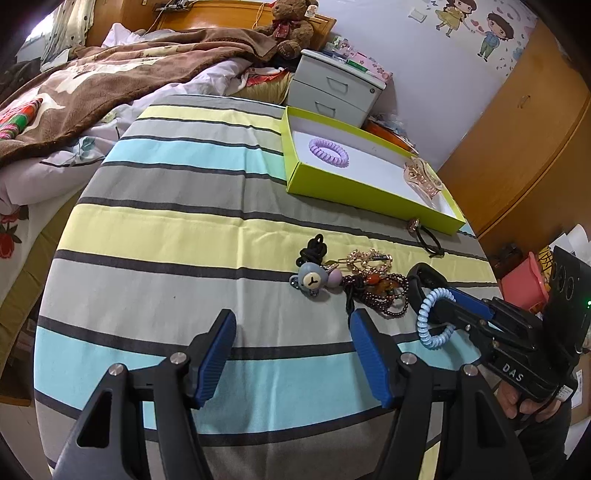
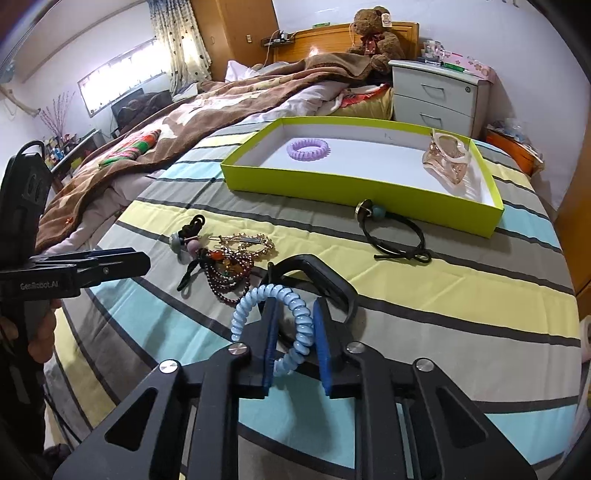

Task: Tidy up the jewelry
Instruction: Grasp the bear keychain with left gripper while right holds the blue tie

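Note:
My right gripper (image 2: 295, 306) is shut on a light blue spiral hair tie (image 2: 291, 310), held just above the striped cloth; it also shows in the left wrist view (image 1: 430, 317). My left gripper (image 1: 291, 325) is open and empty over the cloth. A lime green tray (image 2: 332, 184) holds a purple spiral hair tie (image 2: 308, 148) and a pink hair claw (image 2: 448, 158). A pile of jewelry lies near both grippers: a bear charm (image 1: 310, 282), a dark red bead bracelet (image 2: 229, 277) and a gold hair clip (image 2: 245, 240). A black hair band (image 2: 397, 236) lies in front of the tray.
The striped cloth (image 1: 166, 221) covers a round table. A bed with a brown blanket (image 1: 92, 85) lies behind, a grey drawer unit (image 1: 332, 88) and a teddy bear (image 1: 291, 26) beyond the tray, a wooden wardrobe (image 1: 517, 129) at right.

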### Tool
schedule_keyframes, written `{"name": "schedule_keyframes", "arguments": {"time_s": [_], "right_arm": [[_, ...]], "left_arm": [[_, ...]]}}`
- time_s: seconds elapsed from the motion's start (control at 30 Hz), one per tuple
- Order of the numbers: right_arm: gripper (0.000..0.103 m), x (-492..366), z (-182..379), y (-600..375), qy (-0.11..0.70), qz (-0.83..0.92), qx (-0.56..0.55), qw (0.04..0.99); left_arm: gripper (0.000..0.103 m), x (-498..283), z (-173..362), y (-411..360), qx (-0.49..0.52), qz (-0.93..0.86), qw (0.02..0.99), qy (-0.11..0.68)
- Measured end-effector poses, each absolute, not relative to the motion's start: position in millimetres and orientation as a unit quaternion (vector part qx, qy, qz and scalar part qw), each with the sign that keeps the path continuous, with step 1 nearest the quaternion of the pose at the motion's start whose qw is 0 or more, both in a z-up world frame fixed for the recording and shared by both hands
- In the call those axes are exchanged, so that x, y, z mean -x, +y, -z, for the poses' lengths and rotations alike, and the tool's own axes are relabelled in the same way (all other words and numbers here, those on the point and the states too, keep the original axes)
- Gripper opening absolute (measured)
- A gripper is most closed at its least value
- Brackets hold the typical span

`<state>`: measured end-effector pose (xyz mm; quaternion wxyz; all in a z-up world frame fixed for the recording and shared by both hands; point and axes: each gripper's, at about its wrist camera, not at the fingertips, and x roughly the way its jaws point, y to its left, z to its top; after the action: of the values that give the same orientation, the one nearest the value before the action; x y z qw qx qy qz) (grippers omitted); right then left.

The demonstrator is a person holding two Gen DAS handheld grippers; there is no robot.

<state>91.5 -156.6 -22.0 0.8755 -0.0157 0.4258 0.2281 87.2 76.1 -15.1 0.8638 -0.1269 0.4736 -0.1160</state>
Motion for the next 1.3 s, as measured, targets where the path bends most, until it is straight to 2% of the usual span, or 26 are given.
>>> {"name": "schedule_keyframes", "arguments": {"time_s": [0.07, 0.6, 0.73, 1.1, 1.3], "right_arm": [[0.011, -91, 22, -157, 0.424, -0.227, 0.014, 0.877], [0.01, -77, 0, -177, 0.391, -0.233, -0.032, 0.89], [0.01, -71, -7, -186, 0.38, -0.228, -0.043, 0.895], [0.01, -70, -14, -192, 0.368, -0.222, -0.054, 0.902], [0.01, -72, -14, -195, 0.366, -0.221, -0.061, 0.902]], "left_arm": [[0.067, -88, 16, 77, 0.127, 0.115, 0.864, 0.474], [0.067, -105, 19, 70, 0.108, 0.102, 0.865, 0.48], [0.067, -111, 18, 59, 0.059, 0.075, 0.875, 0.476], [0.063, -129, 19, 40, 0.024, 0.076, 0.879, 0.47], [0.045, -130, 19, 36, 0.028, 0.085, 0.88, 0.466]]}}
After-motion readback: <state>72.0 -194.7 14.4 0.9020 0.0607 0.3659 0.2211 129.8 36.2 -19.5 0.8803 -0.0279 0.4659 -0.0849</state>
